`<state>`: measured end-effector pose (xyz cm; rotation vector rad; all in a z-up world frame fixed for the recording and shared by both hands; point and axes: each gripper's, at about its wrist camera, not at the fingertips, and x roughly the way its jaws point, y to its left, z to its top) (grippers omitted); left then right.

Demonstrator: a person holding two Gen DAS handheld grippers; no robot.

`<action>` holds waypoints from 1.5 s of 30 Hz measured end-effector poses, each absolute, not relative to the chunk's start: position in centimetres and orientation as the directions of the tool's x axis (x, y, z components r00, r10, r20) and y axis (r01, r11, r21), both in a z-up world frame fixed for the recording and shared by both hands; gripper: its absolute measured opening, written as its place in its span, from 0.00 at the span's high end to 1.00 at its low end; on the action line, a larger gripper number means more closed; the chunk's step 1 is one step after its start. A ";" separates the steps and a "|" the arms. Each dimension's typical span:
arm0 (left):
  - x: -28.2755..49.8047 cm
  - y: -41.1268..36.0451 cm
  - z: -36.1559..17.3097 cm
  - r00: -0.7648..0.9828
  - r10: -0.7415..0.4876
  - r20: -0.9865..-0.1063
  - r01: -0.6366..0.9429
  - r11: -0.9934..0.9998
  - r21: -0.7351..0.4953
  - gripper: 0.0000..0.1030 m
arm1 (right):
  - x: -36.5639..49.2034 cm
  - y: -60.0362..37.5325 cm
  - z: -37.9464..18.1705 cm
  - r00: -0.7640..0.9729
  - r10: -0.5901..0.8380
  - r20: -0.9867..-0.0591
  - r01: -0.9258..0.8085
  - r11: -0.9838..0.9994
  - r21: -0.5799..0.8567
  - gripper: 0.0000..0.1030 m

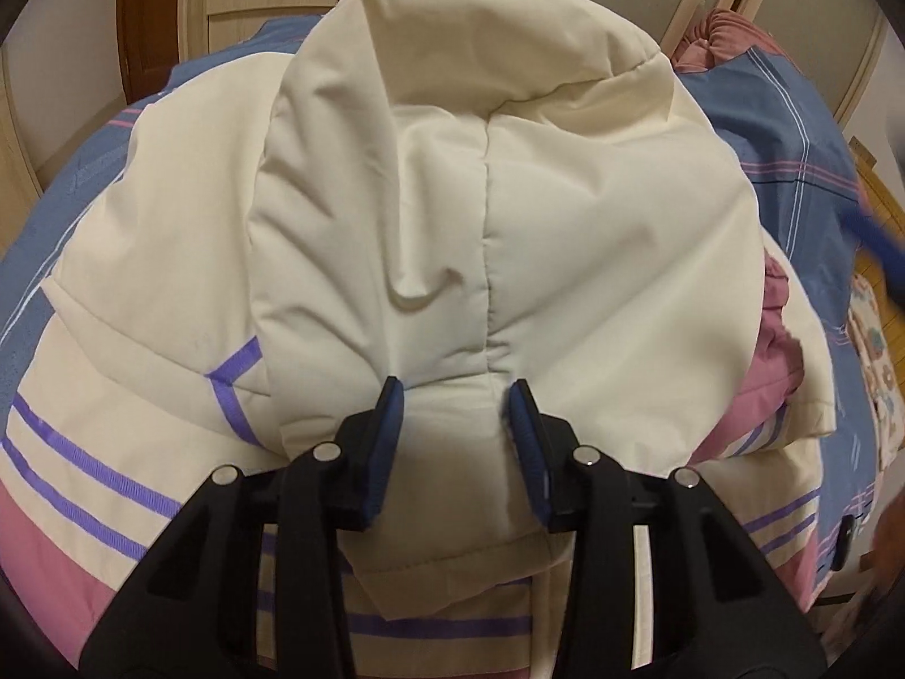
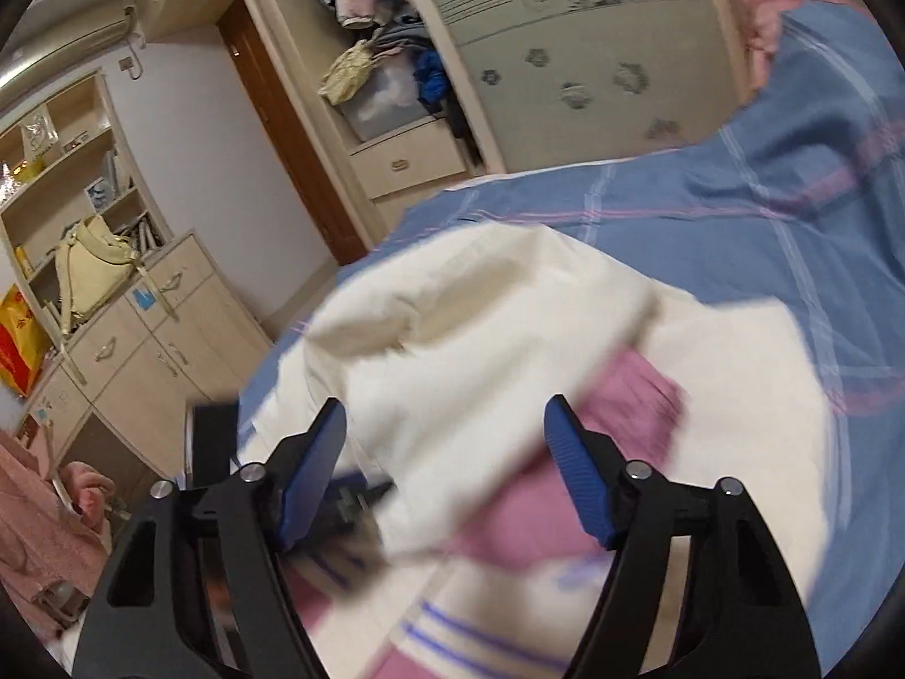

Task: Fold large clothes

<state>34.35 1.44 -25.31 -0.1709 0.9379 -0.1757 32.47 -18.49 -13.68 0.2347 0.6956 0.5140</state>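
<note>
A cream padded jacket (image 1: 452, 198) with pink panels and purple stripes lies on a bed with a blue plaid sheet (image 1: 792, 130). Its hood is bunched up in front of my left gripper (image 1: 455, 396), whose blue-padded jaws pinch a fold of the cream hood between them. In the right wrist view the same jacket (image 2: 509, 311) lies blurred below my right gripper (image 2: 447, 418), which hovers above it with its jaws wide apart and nothing between them. Part of the left gripper's black body (image 2: 215, 441) shows at the lower left of that view.
A wardrobe with a patterned sliding door (image 2: 594, 28) and an open section stuffed with clothes (image 2: 384, 45) stands behind the bed. A wooden door (image 2: 283, 130), shelves and drawers with a yellow bag (image 2: 96, 271) are at the left. A pink pillow (image 1: 718, 34) lies at the bed's far corner.
</note>
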 end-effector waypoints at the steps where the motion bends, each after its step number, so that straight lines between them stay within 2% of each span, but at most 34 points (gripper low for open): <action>1: 34.1 1.2 -25.4 0.585 -0.211 -0.783 0.076 0.975 -0.207 0.60 | 34.5 -16.8 -13.4 0.613 0.522 -0.593 -0.383 0.853 0.356 0.31; 3: 33.7 1.0 -25.7 0.592 -0.199 -0.781 0.076 0.979 -0.192 0.60 | 38.3 -13.3 -13.6 0.570 0.470 -0.674 -0.388 0.877 0.283 0.38; 5: 33.4 1.3 -26.1 0.597 -0.208 -0.775 0.078 0.976 -0.202 0.60 | 42.8 -9.8 -15.2 0.516 0.397 -0.759 -0.384 0.899 0.209 0.39; 7: 33.1 1.7 -26.4 0.608 -0.227 -0.761 0.087 0.972 -0.220 0.60 | 46.4 -8.0 -17.2 0.528 0.294 -0.797 -0.364 0.926 0.100 0.44; 10: 33.0 2.3 -26.8 0.622 -0.242 -0.745 0.100 0.968 -0.232 0.60 | 50.7 -8.7 -20.7 0.475 0.258 -0.841 -0.241 0.958 0.157 0.46; 13: 33.4 2.7 -27.1 0.613 -0.254 -0.748 0.100 0.964 -0.245 0.61 | 49.7 -7.9 -19.9 0.500 0.226 -0.836 -0.266 0.959 0.101 0.46; 16: 34.0 2.5 -27.1 0.616 -0.276 -0.738 0.103 0.957 -0.272 0.61 | 45.6 -10.4 -15.7 0.539 0.376 -0.754 -0.336 0.916 0.217 0.46; 19: 34.3 2.4 -27.1 0.618 -0.272 -0.738 0.103 0.958 -0.267 0.61 | 41.6 -13.6 -13.3 0.580 0.410 -0.704 -0.351 0.906 0.239 0.46; 22: 34.3 1.9 -27.1 0.620 -0.267 -0.738 0.103 0.960 -0.261 0.61 | 39.5 -15.0 -14.6 0.554 0.338 -0.761 -0.337 0.927 0.166 0.46; 25: 34.0 1.9 -27.1 0.620 -0.270 -0.737 0.103 0.959 -0.265 0.61 | 40.4 -14.5 -20.0 0.519 0.140 -0.843 -0.291 0.957 -0.020 0.47; 28: 33.8 1.7 -27.3 0.620 -0.259 -0.741 0.106 0.963 -0.248 0.61 | 41.8 -14.5 -24.4 0.532 0.115 -0.839 -0.274 0.961 -0.042 0.47; 32: 33.9 1.4 -27.4 0.622 -0.254 -0.741 0.106 0.964 -0.242 0.61 | 41.2 -14.0 -23.8 0.559 0.085 -0.825 -0.235 0.970 -0.059 0.45; 34: 33.8 0.7 -27.3 0.627 -0.245 -0.739 0.109 0.967 -0.229 0.61 | 39.1 -14.6 -22.1 0.582 0.113 -0.805 -0.245 0.969 -0.041 0.45; 36: 33.5 0.2 -27.2 0.634 -0.237 -0.736 0.110 0.970 -0.218 0.60 | 35.7 -15.5 -20.8 0.615 0.156 -0.773 -0.285 0.958 -0.032 0.41; 37: 33.4 -0.1 -27.3 0.634 -0.238 -0.735 0.110 0.969 -0.220 0.60 | 34.4 -15.7 -21.4 0.609 0.117 -0.785 -0.295 0.951 -0.088 0.34; 38: 33.4 -0.1 -27.3 0.633 -0.242 -0.735 0.111 0.968 -0.223 0.60 | 33.5 -16.1 -22.8 0.584 0.080 -0.808 -0.308 0.943 -0.129 0.33; 41: 32.8 -0.7 -27.1 0.632 -0.229 -0.741 0.118 0.973 -0.199 0.60 | 32.3 -18.0 -23.7 0.540 0.178 -0.823 -0.346 0.938 -0.024 0.33; 45: 31.7 -0.1 -25.5 0.646 -0.251 -0.721 0.118 0.966 -0.231 0.60 | 31.4 -23.2 -19.6 0.518 0.425 -0.742 -0.294 0.903 0.313 0.30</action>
